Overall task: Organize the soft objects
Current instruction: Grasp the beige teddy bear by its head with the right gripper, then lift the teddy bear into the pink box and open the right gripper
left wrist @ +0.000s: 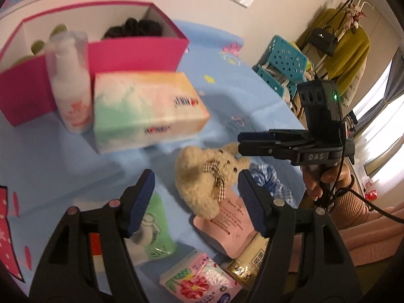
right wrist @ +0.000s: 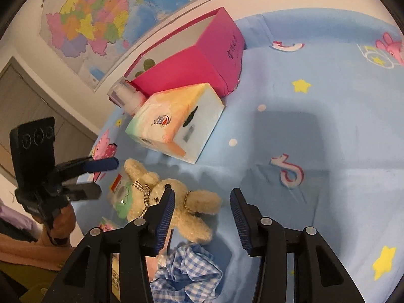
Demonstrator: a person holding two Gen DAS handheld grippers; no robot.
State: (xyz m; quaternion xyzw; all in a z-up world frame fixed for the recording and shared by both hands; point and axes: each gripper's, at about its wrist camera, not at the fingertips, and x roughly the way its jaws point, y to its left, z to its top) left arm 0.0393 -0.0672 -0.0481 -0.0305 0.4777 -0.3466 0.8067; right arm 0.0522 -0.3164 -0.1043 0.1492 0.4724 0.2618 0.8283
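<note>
Bedsheet point(right wrist: 328, 116) of light blue cotton with cartoon prints carries everything here. A small beige plush teddy bear with a checked bow point(left wrist: 209, 176) lies on it, partly over a pink hand-cream sachet point(left wrist: 227, 229) and beside a green wipes pack point(left wrist: 159, 229). Just past the bear sits a blue-and-white gingham scrunchie point(right wrist: 186, 275), touching its legs in the right wrist view. Farther back stand a pastel tissue box point(left wrist: 144, 111), a white pump bottle with a clear cap point(left wrist: 72, 85) and an open magenta cardboard box point(left wrist: 133, 53) holding dark and green soft items. The left gripper point(left wrist: 197, 197) hovers above the bear, jaws wide apart on either side of it, gripping nothing. The right gripper point(right wrist: 202, 217) also has its jaws apart, one finger point(right wrist: 164, 217) in front of the bear's body, the other over bare sheet. A floral pink tissue packet point(left wrist: 202, 280) lies near the sachet.
</note>
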